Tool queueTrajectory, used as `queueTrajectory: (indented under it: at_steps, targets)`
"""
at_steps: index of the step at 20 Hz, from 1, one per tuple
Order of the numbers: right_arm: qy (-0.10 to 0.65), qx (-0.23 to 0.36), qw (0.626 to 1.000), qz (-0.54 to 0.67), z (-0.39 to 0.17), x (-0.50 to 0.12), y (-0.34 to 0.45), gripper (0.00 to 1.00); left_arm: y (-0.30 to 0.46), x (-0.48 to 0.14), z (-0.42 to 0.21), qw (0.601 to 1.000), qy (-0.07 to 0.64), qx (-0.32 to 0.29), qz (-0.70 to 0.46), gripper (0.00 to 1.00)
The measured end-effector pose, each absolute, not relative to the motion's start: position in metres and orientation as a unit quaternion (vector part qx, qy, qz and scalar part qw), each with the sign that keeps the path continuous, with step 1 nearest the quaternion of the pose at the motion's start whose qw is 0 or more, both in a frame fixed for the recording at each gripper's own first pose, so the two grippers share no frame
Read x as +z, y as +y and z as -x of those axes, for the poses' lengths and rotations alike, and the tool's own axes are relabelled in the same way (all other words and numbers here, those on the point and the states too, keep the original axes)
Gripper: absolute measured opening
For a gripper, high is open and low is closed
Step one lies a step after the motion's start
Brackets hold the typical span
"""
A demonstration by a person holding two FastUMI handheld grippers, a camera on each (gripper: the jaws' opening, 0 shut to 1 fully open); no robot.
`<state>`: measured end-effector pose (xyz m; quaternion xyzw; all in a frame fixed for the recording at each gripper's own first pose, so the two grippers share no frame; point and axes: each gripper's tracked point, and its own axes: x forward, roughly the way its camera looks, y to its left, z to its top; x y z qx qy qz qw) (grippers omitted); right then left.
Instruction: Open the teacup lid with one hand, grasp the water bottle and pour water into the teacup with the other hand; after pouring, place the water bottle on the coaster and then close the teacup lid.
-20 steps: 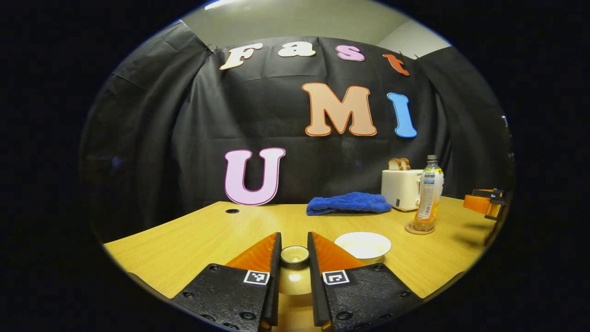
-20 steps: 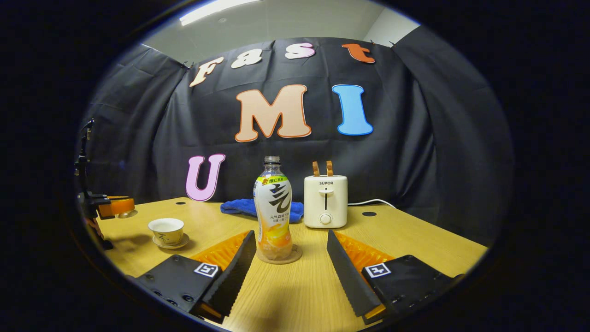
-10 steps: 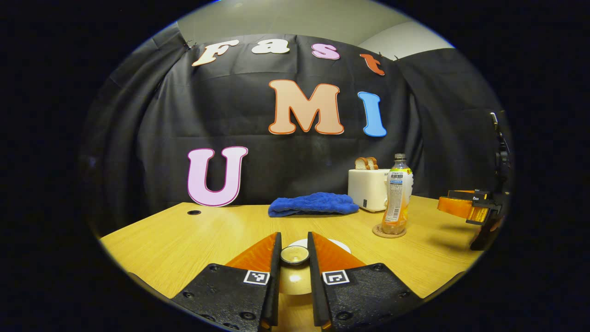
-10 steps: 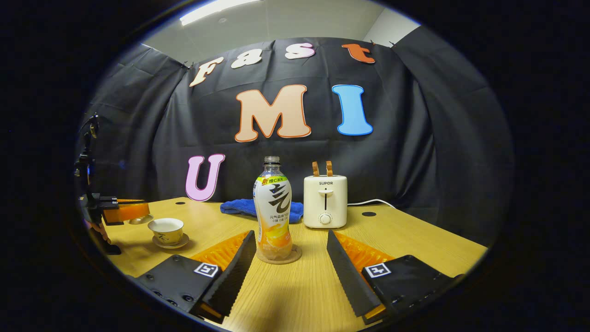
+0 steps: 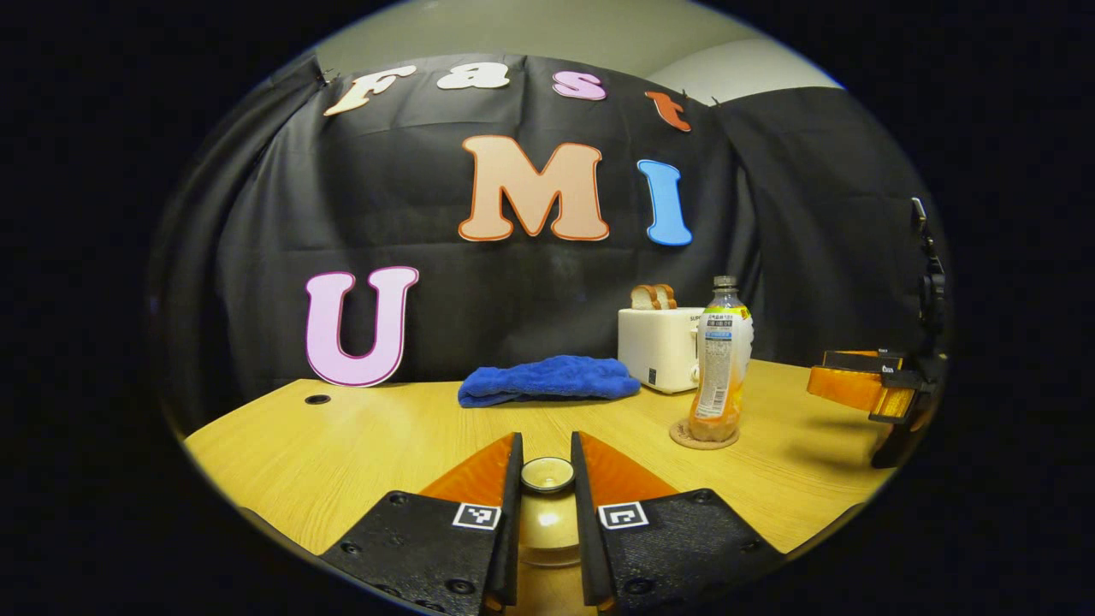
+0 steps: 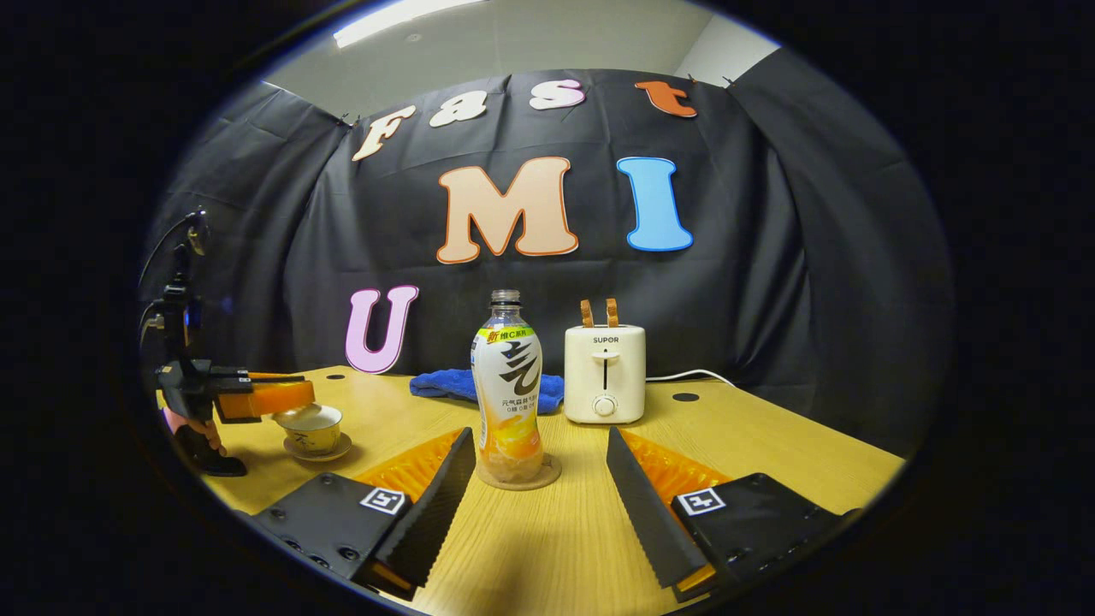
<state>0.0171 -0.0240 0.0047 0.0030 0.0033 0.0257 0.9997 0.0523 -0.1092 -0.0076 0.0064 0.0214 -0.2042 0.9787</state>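
On the wooden table, a water bottle stands on its coaster.

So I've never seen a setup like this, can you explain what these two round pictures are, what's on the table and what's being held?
There is no robot here. A person holds a two-finger gripper in each hand, and a fisheye camera rides on each one, looking forward along its fingers.

In the left gripper view, the left gripper is closed on the knob of the teacup lid. The right gripper view shows it from the side, holding the lid just above the teacup, which sits on a saucer.

The right gripper is open and holds nothing. Just ahead of it a water bottle stands upright on a round coaster.

Farther back on the wooden table are a blue cloth and a white toaster with two slices of bread in it.
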Motion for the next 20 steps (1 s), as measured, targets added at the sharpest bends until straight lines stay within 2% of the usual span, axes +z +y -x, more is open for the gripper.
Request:
queueTrajectory:
  at_steps: [14, 18, 20]
  targets:
    - [0.003, 0.03, 1.0, -0.003, -0.016, 0.005, -0.022, 0.94, -0.112, -0.025, -0.065, 0.98, 0.077, -0.178, -0.035, 0.25]
    - [0.003, 0.03, 1.0, -0.003, -0.016, 0.005, -0.023, 0.94, -0.11, -0.021, -0.064, 0.981, 0.065, -0.179, -0.023, 0.31]
    - [0.003, 0.03, 1.0, -0.003, -0.016, 0.005, -0.023, 0.94, -0.11, -0.016, -0.062, 0.982, 0.053, -0.183, -0.013, 0.38]
